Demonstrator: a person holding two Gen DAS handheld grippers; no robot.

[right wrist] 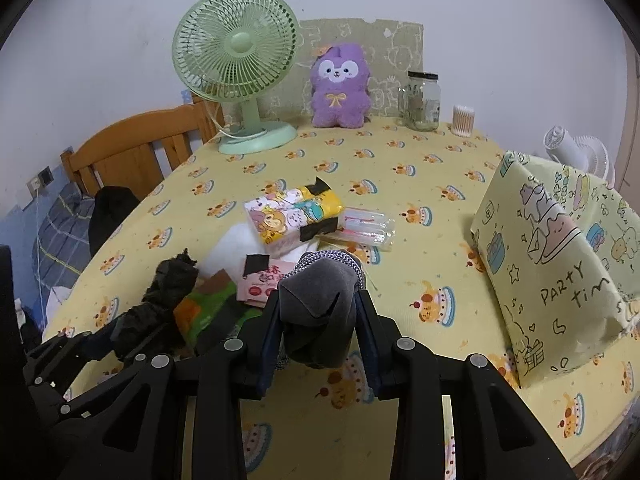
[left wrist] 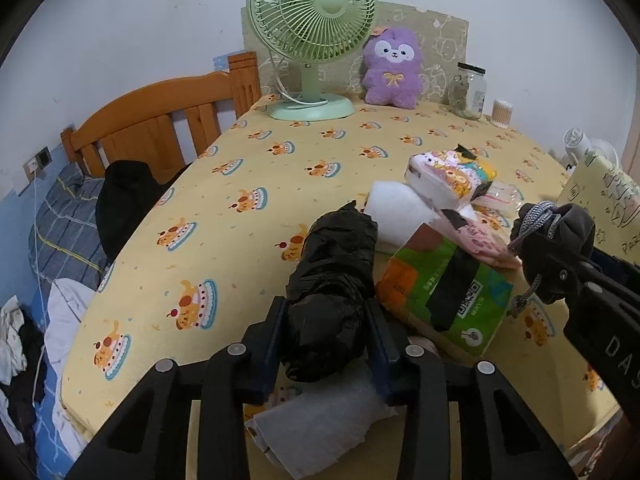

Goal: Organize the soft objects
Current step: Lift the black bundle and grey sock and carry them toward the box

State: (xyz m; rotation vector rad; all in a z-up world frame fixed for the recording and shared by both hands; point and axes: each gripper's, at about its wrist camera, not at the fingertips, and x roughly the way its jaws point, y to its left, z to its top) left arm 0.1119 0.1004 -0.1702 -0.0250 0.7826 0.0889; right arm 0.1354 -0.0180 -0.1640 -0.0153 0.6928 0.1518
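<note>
1. The left gripper [left wrist: 326, 332] is clamped on a crumpled black plastic roll [left wrist: 332, 292], its pads pressing both sides of it above the yellow cake-print tablecloth [left wrist: 224, 216].
2. The right gripper [right wrist: 318, 328] is clamped on a dark grey fabric pouch [right wrist: 318, 308] with a grey-white braided cord [right wrist: 328, 258].
3. Just right of the roll lies a green-and-orange tissue pack [left wrist: 444, 292]; behind it sit a white foam block [left wrist: 394, 210] and a cartoon-printed tissue pack [right wrist: 294, 214].
4. At the table's far edge stand a pale green desk fan [right wrist: 236, 68] and a purple plush toy [right wrist: 340, 86].
</note>
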